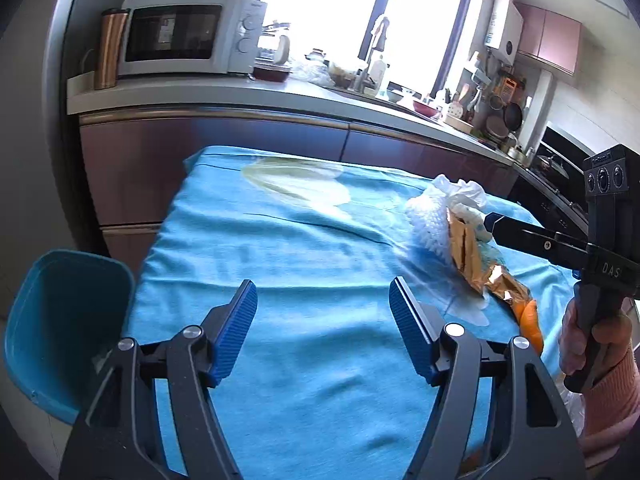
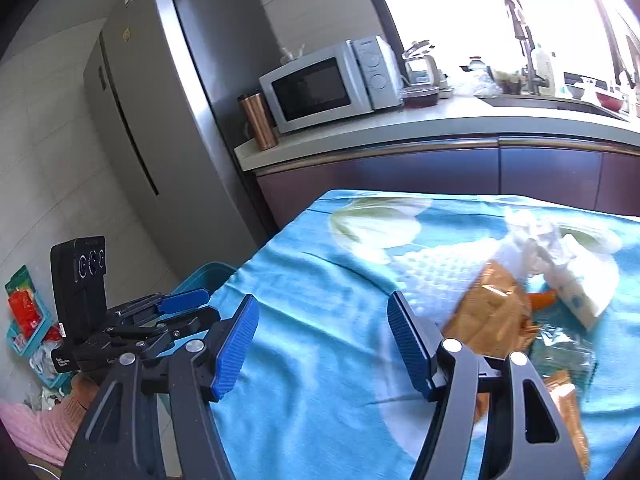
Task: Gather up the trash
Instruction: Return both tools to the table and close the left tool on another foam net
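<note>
A heap of trash lies on the right of the blue tablecloth [image 1: 280, 264]: a white foam net [image 1: 426, 216], crumpled white tissue [image 1: 460, 190], a gold-orange wrapper [image 1: 468, 252] and orange peel [image 1: 530, 320]. In the right wrist view the gold wrapper [image 2: 490, 308], tissue [image 2: 536, 240] and a white carton [image 2: 580, 300] lie ahead and right. My left gripper [image 1: 324, 324] is open and empty over the cloth. My right gripper [image 2: 322, 338] is open and empty, left of the heap. In the left wrist view its dark fingers [image 1: 520, 234] reach to the heap.
A blue plastic bin [image 1: 56, 328] stands on the floor by the table's left edge, also showing in the right wrist view [image 2: 208, 276]. Behind the table runs a kitchen counter [image 1: 240, 94] with a microwave [image 1: 180, 36]. A fridge [image 2: 168, 112] stands on the left.
</note>
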Tool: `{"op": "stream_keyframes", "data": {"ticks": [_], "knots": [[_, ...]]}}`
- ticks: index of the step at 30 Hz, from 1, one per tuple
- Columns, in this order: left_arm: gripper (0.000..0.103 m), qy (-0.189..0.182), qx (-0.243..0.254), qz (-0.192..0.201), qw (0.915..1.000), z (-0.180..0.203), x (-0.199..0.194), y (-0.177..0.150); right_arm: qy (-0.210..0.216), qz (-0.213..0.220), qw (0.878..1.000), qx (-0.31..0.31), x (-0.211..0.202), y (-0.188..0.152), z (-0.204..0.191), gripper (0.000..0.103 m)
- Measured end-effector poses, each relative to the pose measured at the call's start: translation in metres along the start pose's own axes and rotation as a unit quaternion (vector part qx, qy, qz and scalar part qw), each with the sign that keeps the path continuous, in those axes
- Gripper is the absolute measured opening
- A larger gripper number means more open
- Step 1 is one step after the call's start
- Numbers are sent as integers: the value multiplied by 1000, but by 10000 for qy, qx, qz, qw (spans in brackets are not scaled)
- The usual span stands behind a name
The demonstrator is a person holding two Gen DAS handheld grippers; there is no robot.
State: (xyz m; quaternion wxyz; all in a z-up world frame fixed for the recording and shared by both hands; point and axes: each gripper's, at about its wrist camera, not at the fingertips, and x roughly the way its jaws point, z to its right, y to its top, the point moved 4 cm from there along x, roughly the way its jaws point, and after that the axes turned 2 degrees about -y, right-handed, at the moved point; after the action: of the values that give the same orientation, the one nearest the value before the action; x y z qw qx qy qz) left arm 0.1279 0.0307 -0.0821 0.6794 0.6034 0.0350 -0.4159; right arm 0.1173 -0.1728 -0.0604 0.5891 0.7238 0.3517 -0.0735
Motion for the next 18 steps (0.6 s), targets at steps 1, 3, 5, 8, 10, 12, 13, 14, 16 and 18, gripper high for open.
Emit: {"op": "stream_keyframes", "data": {"ticks": [1,3,5,8,10,12,13,14,16,18], "knots": [[68,-78,18,-36,10000,5,5,0,-116,51,9999,44,-6,0,10,65],[68,-229,57,-122,9996,18,18,2,-333,123,9993,153,-15,-2,29,65],[68,-366,76,-212,9991,27,30,4,-550,177,9980,273,-25,-5,52,65],[68,-552,85,-357,9978,38,48,9,-841,225,9947,554,-39,-13,85,65],[68,-616,79,-426,9972,44,60,14,-1011,233,9918,748,-46,-20,105,65],[68,-703,43,-490,9963,49,73,20,-1127,200,9889,951,-51,-29,122,65],[68,-742,11,-511,9959,50,77,23,-1131,172,9878,1058,-52,-33,130,65],[68,-812,-16,-545,9952,52,83,26,-1162,146,9867,1130,-54,-38,135,65],[69,-890,-70,-634,9940,56,96,32,-1197,119,9856,1185,-53,-43,141,65],[69,-923,-116,-722,9930,62,109,36,-1157,127,9859,1201,-51,-46,143,65]]}}
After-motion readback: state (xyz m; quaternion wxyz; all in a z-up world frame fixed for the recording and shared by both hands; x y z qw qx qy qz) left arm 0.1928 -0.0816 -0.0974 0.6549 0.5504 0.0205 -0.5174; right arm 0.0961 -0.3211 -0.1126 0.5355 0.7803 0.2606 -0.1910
